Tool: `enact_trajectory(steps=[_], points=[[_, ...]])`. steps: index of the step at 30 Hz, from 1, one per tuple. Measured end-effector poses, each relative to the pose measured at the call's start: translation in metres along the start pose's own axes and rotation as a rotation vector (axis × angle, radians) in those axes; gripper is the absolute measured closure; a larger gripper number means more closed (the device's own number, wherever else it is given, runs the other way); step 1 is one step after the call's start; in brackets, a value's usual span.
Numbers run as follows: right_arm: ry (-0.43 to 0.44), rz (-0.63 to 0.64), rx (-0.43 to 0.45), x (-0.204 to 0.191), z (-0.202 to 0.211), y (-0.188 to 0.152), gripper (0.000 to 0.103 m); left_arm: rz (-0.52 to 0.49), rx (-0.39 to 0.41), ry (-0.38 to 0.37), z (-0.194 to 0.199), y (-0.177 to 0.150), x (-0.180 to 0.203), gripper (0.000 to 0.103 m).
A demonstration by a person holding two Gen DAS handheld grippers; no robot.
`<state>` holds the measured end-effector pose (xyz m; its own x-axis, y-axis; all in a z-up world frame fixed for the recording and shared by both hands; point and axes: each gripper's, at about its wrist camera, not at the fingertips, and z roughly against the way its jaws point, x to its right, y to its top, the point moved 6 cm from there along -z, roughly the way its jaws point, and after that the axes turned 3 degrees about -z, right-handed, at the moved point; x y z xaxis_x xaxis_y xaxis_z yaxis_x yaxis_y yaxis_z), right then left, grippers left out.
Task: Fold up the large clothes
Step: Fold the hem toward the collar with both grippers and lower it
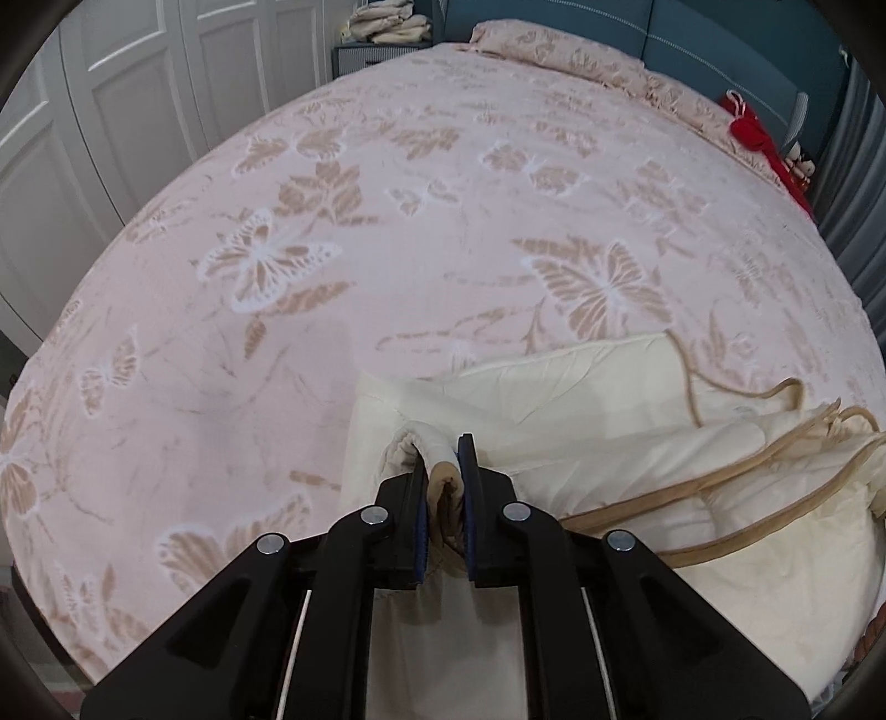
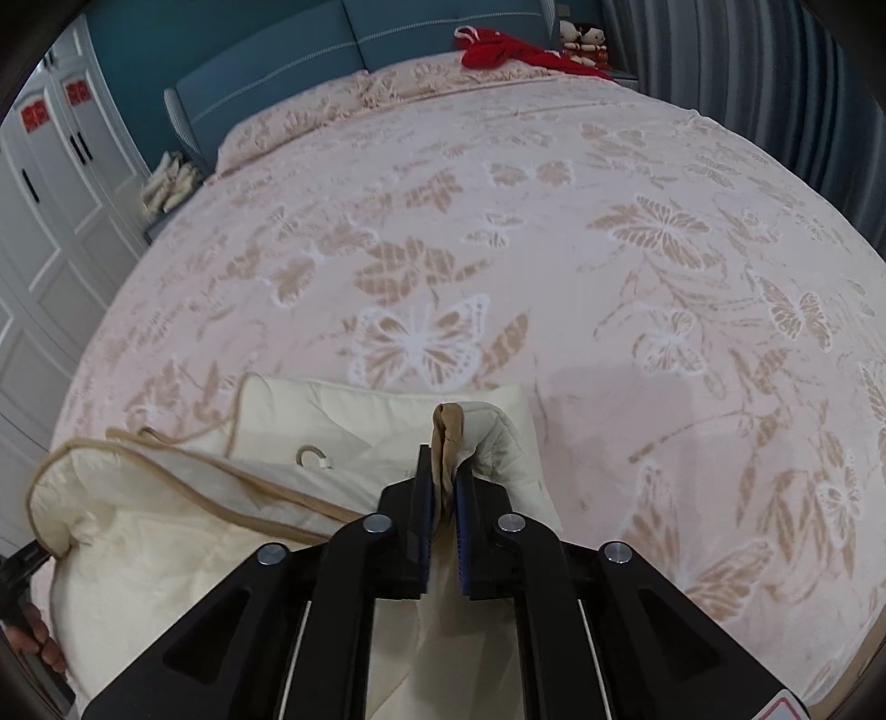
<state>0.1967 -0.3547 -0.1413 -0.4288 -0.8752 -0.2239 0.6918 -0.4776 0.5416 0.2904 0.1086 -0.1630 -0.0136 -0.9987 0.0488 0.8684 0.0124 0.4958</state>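
Note:
A large cream quilted garment with tan piping (image 1: pixel 598 421) (image 2: pixel 183 515) lies partly doubled over at the near edge of the bed. My left gripper (image 1: pixel 442 459) is shut on a bunched tan-edged corner of it, the cloth squeezed between the blue pads. My right gripper (image 2: pixel 444 459) is shut on another tan-trimmed edge that sticks up between its fingers. In the right wrist view the left gripper's black body and a hand (image 2: pixel 33 637) show at the lower left edge. A small tan hanging loop (image 2: pixel 311 457) lies on the cloth.
The bed (image 1: pixel 443 221) has a pink cover with butterfly and leaf patterns. A red garment (image 2: pixel 509 52) and dolls (image 2: pixel 581 39) sit at the head. Folded cream cloth (image 1: pixel 387 22) rests on a bedside stand. White wardrobe doors (image 1: pixel 83 111) stand at the left, grey curtains (image 2: pixel 747 72) at the right.

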Motion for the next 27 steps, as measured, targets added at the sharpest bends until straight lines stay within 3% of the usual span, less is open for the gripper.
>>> enact_trajectory(steps=[4,7,9,10,11,12,13,14,16,19,22,25,26,27], points=[[0.023,-0.016,-0.021,0.003,-0.003,-0.001,0.094,0.008,0.001,-0.018,-0.001,-0.001,0.001,0.092],[0.099,-0.062,0.022,0.01,0.026,0.01,0.083,0.046,0.022,-0.094,0.02,0.004,-0.007,0.089],[0.106,-0.081,0.106,0.019,0.059,0.02,0.049,0.071,0.07,-0.169,0.046,0.007,-0.016,0.077],[0.1,-0.08,0.172,0.025,0.079,0.025,0.042,0.082,0.081,-0.191,0.054,0.008,-0.019,0.072],[0.101,-0.073,0.221,0.03,0.096,0.028,0.037,0.102,0.106,-0.18,0.067,0.01,-0.026,0.045],[0.101,-0.064,0.244,0.032,0.106,0.03,0.035,0.122,0.151,-0.122,0.08,0.013,-0.036,0.011],[0.102,-0.052,0.259,0.033,0.115,0.031,0.034,0.144,0.249,-0.071,0.102,0.018,-0.047,0.005],[0.1,-0.034,0.258,0.033,0.12,0.031,0.033,0.148,0.325,-0.072,0.12,0.023,-0.054,0.005],[0.09,0.008,0.223,0.03,0.112,0.028,0.033,0.138,0.331,-0.066,0.129,0.032,-0.056,0.005],[0.064,0.047,0.168,0.023,0.087,0.025,0.033,0.119,0.24,-0.12,0.108,0.043,-0.044,0.005],[0.064,0.062,0.085,0.006,0.049,0.02,0.033,0.088,0.088,-0.169,0.062,0.041,-0.023,0.006],[0.043,0.065,0.022,-0.002,0.021,0.013,0.034,0.064,-0.026,-0.165,0.019,0.029,-0.009,0.022],[0.045,0.061,0.004,-0.005,0.015,0.01,0.042,0.068,-0.054,-0.168,0.01,0.024,-0.008,0.033],[0.053,0.059,-0.012,-0.007,0.01,0.009,0.059,0.08,-0.074,-0.19,0.003,0.021,-0.006,0.045]])
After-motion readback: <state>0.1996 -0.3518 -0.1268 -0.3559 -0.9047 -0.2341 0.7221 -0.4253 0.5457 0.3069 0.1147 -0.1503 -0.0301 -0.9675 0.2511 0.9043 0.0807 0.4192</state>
